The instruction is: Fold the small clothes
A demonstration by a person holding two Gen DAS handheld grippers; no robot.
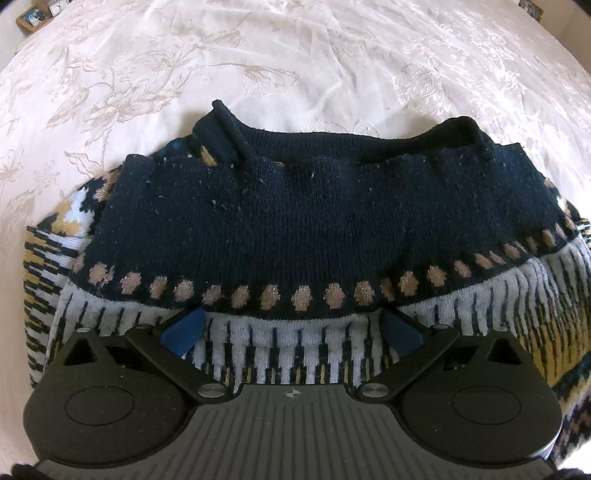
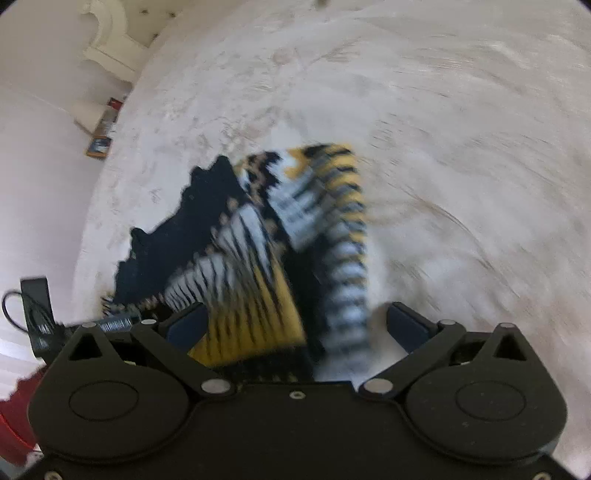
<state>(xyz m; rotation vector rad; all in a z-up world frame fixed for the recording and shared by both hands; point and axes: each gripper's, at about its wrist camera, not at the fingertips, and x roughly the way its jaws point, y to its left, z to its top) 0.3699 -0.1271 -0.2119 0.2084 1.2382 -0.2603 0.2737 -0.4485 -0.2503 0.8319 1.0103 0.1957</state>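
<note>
a small knitted sweater (image 1: pixel 295 221) is seen folded on a white bedspread (image 1: pixel 295 66) with a woven flower pattern, its navy collar edge farthest from the left wrist camera and its white, black and yellow bands nearest. wide bare cloth is left beyond the collar and to both sides, so open room is found all round the garment. the left gripper (image 1: pixel 291 328) is held steeply over the sweater's near band with its blue pads (image 1: pixel 183 330) spread wide, nothing pinched between them. the near hem is cut off by the gripper body.

the right wrist view is smeared by motion. the right gripper (image 2: pixel 295 328) is likewise spread, with the sweater's yellow and striped part lying in the gap between the pads; whether either pad touches the knit cannot be told through the blur.

at the bed's far edge a small wooden-framed object (image 1: pixel 31 16) is made out, and a pale wall (image 2: pixel 40 177) stands beside the bed.
</note>
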